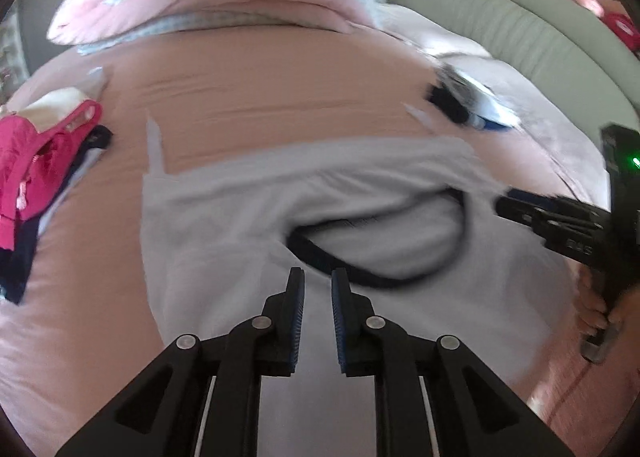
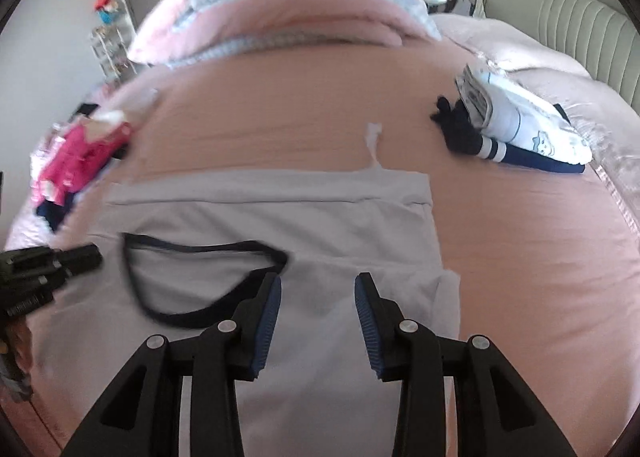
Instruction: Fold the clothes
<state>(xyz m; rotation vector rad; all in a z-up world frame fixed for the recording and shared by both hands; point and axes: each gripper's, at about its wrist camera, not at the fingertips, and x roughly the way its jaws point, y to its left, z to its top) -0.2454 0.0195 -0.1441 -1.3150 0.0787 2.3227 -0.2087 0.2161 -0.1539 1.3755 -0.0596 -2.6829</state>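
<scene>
Beyond right gripper [image 2: 318,293]: folded clothes [image 2: 532,133], unblurred.

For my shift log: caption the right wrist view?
Right gripper open above a white T-shirt spread on the pink bed.

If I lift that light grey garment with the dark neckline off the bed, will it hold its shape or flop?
The light grey garment will likely flop: it lies flat with soft creases. Its dark neckline already curves loosely, so it may sag. Probably light, being thin.
</scene>
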